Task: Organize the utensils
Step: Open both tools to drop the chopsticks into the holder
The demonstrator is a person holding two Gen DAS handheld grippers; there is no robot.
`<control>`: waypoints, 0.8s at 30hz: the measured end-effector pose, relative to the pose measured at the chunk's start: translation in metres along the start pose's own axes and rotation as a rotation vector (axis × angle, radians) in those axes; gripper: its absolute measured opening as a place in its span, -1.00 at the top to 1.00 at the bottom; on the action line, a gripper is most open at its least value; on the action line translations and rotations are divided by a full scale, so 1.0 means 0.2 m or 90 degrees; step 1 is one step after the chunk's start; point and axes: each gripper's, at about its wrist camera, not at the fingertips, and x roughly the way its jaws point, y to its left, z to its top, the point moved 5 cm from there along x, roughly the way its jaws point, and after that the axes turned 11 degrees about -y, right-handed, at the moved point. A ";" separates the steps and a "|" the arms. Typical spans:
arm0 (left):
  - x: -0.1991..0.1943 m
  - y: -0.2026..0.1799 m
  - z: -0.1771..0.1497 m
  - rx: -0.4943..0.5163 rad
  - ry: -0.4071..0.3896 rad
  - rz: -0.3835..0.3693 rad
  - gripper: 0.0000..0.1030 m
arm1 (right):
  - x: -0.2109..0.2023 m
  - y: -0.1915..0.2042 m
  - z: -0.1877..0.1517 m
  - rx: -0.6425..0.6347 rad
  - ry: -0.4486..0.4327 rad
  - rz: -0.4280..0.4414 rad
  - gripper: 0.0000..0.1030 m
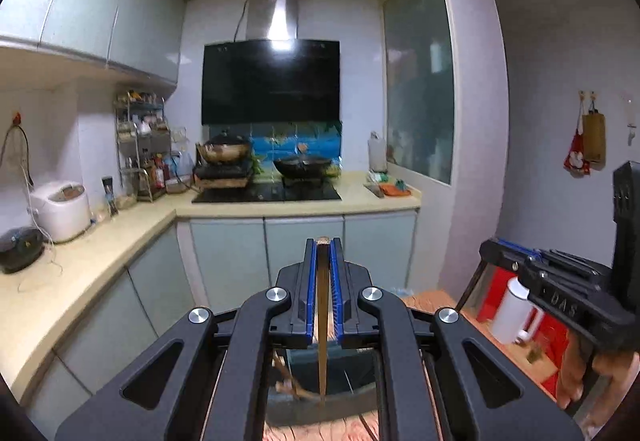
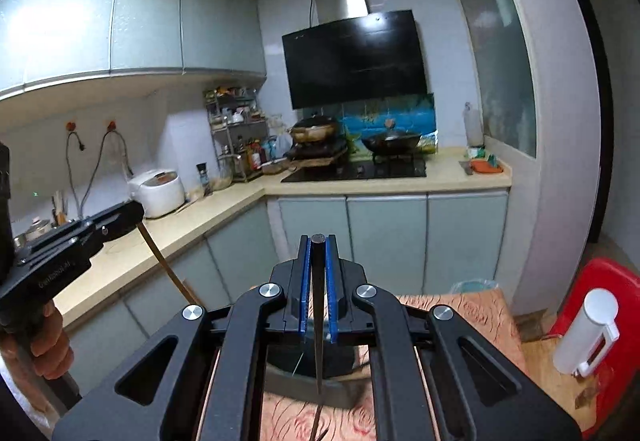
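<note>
L tongs (image 1: 323, 241) clenched on a wooden chopstick (image 1: 322, 321), held upright, tip hanging over a dark holder (image 1: 332, 369) on the table (image 2: 460, 305) w/ the patterned cloth. R tongs (image 2: 318, 239) clenched on a dark chopstick (image 2: 318, 321), also upright, tip over the same holder near the table's front edge.

Step, I'd say: both sticks lifted, about to be dropped into the holder. Next move needs tips lined up inside the rim, lower, then release; can't tell which compartment.

Room, L to R: L-shaped counter (image 1: 100, 241) w/ rice cooker (image 1: 60, 209), spice rack (image 1: 140, 145) in the corner, pots on the cooktop (image 1: 266, 193) under the hood (image 1: 270, 81), white bottle (image 2: 586, 333) near the table's right edge by a red chair (image 2: 612, 281).
</note>
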 end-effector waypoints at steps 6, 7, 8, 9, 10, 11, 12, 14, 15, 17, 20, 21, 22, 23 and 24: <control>0.18 -0.06 -0.03 0.012 -0.005 0.010 0.88 | 0.11 -0.03 -0.02 0.002 -0.003 -0.012 0.85; 0.21 -0.07 -0.05 0.009 0.000 0.011 0.88 | 0.13 -0.03 -0.03 0.003 0.000 -0.014 0.85; 0.23 -0.07 -0.07 0.005 0.006 0.010 0.88 | 0.15 -0.03 -0.04 0.002 0.002 -0.016 0.85; 0.27 -0.07 -0.11 -0.001 0.017 0.008 0.88 | 0.17 -0.03 -0.05 0.001 0.006 -0.016 0.85; 0.28 -0.07 -0.14 -0.002 0.023 0.007 0.88 | 0.18 -0.03 -0.07 0.000 0.012 -0.016 0.85; 0.30 -0.07 -0.18 0.000 0.032 0.008 0.88 | 0.20 -0.03 -0.09 -0.002 0.022 -0.017 0.85; 0.32 -0.06 -0.22 0.002 0.040 0.008 0.88 | 0.22 -0.02 -0.11 -0.004 0.031 -0.017 0.85; 0.34 -0.05 -0.27 0.001 0.053 0.009 0.88 | 0.25 -0.02 -0.17 -0.008 0.050 -0.015 0.85; 0.35 -0.04 -0.30 -0.002 0.060 0.010 0.88 | 0.26 -0.01 -0.19 -0.012 0.059 -0.016 0.85; 0.35 -0.03 -0.33 -0.005 0.068 0.013 0.88 | 0.28 0.01 -0.23 -0.020 0.071 -0.016 0.85; 0.36 0.00 -0.38 -0.007 0.082 0.019 0.87 | 0.31 0.02 -0.28 -0.018 0.087 -0.013 0.85; 0.36 0.01 -0.40 -0.009 0.086 0.021 0.88 | 0.32 0.02 -0.29 -0.017 0.090 -0.012 0.85; 0.36 0.01 -0.40 -0.010 0.087 0.021 0.87 | 0.33 0.02 -0.30 -0.016 0.094 -0.010 0.85; 0.36 0.02 -0.41 -0.011 0.088 0.022 0.87 | 0.34 0.02 -0.30 -0.015 0.096 -0.009 0.85; 0.35 0.03 -0.41 -0.012 0.089 0.022 0.87 | 0.34 0.03 -0.30 -0.015 0.096 -0.010 0.85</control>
